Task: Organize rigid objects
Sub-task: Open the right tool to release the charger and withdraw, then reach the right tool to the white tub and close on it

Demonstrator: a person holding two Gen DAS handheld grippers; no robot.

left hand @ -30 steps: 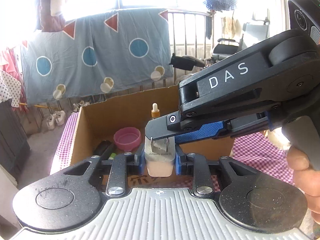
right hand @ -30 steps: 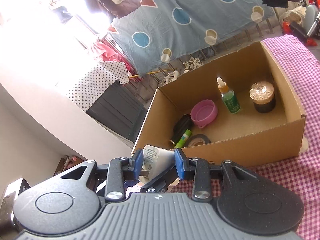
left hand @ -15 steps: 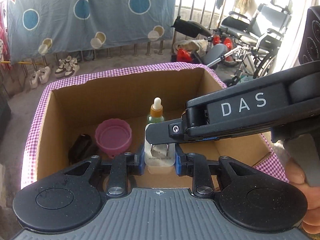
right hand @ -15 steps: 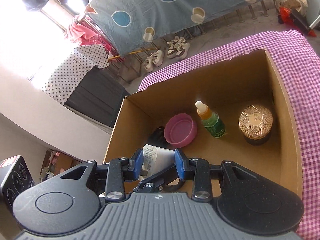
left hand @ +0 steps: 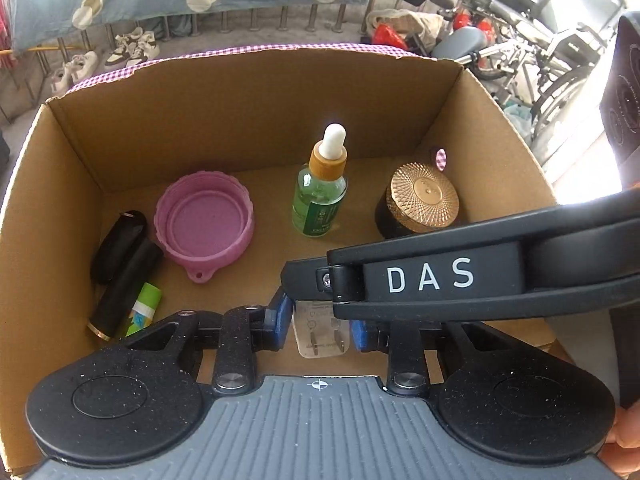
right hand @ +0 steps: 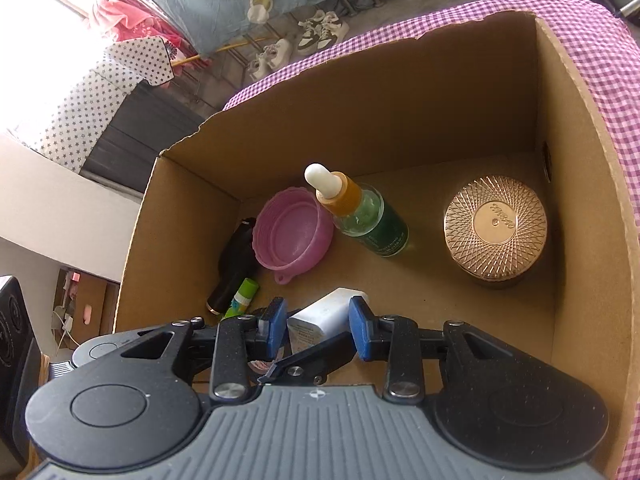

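a white plug-in charger (left hand: 322, 338), blocky with two metal prongs and small grey print on its face, sits over the near edge of an open cardboard box (left hand: 256, 92). the left gripper (left hand: 320, 330) has its blue pads apart, just beside the charger; whether they touch it cannot be told. the right gripper (right hand: 318, 322) likewise brackets it, contact unclear. inside the box: a pink bowl (left hand: 205, 226) at left, an upright green dropper bottle (left hand: 320, 196) in the middle, a copper-lidded jar (left hand: 420, 204) at right.
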